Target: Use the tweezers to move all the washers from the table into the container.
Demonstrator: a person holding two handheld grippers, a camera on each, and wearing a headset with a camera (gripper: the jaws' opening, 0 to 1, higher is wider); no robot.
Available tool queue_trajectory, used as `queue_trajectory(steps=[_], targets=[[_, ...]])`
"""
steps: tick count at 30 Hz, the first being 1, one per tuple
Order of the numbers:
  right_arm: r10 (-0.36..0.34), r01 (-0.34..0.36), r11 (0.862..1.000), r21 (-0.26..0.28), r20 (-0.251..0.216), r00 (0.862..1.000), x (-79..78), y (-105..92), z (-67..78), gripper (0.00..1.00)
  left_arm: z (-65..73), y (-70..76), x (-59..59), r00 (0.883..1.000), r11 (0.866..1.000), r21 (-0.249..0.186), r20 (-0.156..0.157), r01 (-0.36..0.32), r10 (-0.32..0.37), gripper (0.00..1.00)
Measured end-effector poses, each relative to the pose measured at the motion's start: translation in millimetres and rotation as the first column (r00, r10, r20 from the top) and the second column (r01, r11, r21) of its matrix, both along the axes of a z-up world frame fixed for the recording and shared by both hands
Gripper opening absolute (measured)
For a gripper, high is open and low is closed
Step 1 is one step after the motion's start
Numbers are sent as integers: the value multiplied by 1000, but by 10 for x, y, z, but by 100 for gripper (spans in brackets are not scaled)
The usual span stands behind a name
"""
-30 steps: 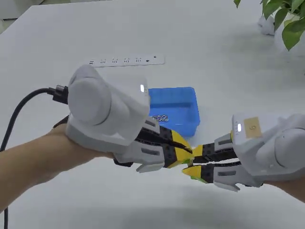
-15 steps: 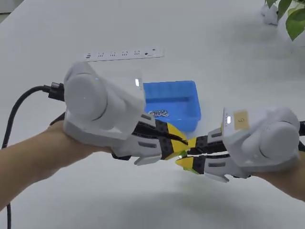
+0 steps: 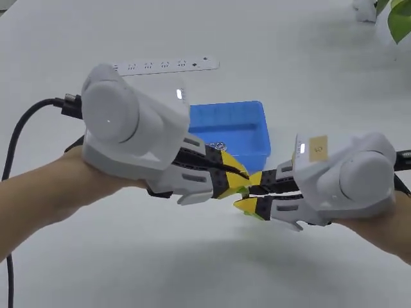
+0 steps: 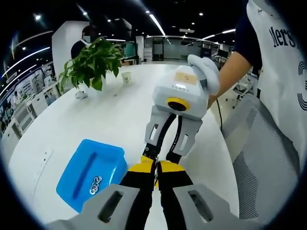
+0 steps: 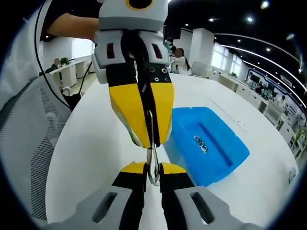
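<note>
A white worktop [image 3: 289, 51] in an open office carries everything. At the far left a black cable [image 3: 19, 138] runs to the left gripper [image 3: 243, 179], which a hand holds low over the surface, pointing right. Behind it a white power strip [image 3: 164, 65] lies flat. Just past the gripper's tips sits the blue container [image 3: 241, 119], with a small cluster of washers [image 3: 219, 146] on its floor. In front of the container the two grippers meet tip to tip, and the thin metal tweezers [image 5: 152, 160] span between them. The left gripper's yellow jaws are pinched closed on one end, and the right gripper [image 3: 253, 196] has its jaws closed on the other end. The tweezers are lifted off the worktop, beside the container and not over it. Green plant [image 3: 399, 19] leaves show at the far right corner.
</note>
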State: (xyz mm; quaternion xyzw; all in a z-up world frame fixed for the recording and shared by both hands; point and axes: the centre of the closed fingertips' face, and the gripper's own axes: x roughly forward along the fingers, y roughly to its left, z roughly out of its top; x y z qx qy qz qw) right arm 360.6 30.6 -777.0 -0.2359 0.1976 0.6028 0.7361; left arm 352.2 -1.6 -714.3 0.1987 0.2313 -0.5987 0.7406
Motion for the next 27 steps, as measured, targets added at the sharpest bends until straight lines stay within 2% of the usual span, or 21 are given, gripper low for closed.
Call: queue_trajectory(steps=[17, 27], targets=[[-2, 2, 1000, -9, -8, 1000, 12, 11, -33, 12, -25, -1, 13, 1000, 1000, 11, 11, 3, -3, 6], [8, -8, 999, -33, -10, 1000, -1, -13, -78, 11, -37, -48, 11, 1000, 1000, -6, -8, -5, 5, 6]])
